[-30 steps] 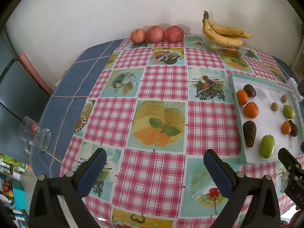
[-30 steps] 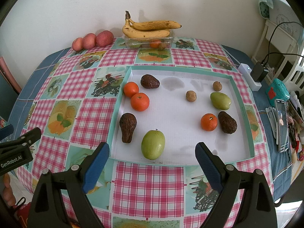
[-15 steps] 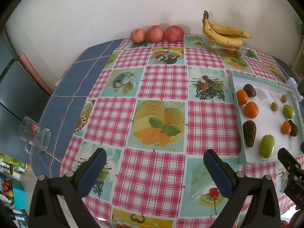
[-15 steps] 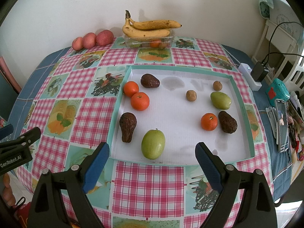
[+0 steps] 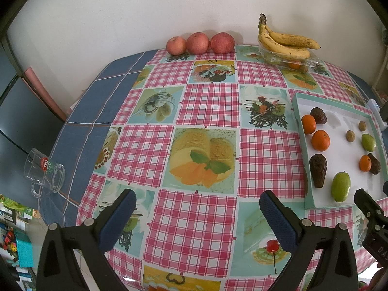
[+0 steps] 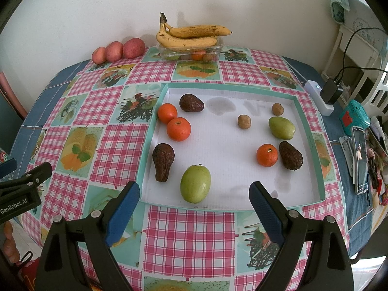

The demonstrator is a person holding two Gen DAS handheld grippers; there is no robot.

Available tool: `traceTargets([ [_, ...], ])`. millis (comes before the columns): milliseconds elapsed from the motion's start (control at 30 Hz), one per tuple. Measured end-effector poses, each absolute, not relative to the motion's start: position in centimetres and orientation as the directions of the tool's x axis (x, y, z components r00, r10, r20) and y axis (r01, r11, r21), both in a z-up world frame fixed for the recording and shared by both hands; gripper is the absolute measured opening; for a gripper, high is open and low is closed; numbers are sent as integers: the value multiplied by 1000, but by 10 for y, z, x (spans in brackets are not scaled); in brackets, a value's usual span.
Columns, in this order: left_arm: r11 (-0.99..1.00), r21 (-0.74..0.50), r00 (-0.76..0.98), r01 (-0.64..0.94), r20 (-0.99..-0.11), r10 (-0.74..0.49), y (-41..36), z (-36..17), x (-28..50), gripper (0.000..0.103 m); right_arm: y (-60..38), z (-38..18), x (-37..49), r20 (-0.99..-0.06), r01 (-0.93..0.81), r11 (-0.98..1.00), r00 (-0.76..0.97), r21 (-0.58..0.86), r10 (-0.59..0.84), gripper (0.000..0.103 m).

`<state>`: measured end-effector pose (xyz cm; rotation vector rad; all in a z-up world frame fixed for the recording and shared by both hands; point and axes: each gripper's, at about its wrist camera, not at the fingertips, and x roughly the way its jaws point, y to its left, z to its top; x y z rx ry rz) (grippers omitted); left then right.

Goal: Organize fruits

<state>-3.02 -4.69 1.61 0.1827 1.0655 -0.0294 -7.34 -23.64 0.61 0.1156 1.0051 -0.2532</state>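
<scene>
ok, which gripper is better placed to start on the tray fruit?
Right, probably. The right gripper is open and faces the tray, with the green fruit just ahead of its fingers. The left gripper, also open, points at bare tablecloth; the tray sits off to its right.

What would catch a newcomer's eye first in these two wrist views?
Probably the white tray with a teal rim on the pink checked tablecloth, holding scattered oranges, dark avocados and green fruits; the nearest green fruit lies just ahead of the open right gripper. Next, the bananas on a clear container at the wall, with three red apples beside them. The open left gripper hangs over bare cloth.
</scene>
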Motion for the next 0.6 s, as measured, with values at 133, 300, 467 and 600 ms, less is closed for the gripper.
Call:
traceTargets([
  [133,985,132,482,114,-874,61,-47,16,-30,103,-237,6,-73,-846,262,965,510,-20,-156,92],
  [300,985,132,479,114,-875,61,-46,15,-30,103,-236,6,-74,-846,262,965,510,-20,-156,92],
  [467,985,137,489,105,-870,68,-44,18,-31,103,-237,5,-74,-846,262,965,510,-21,-156,92],
  [600,985,136,484,102,-872,70,-44,18,-30,103,-237,5,-74,-846,262,965,510,-20,-156,92],
])
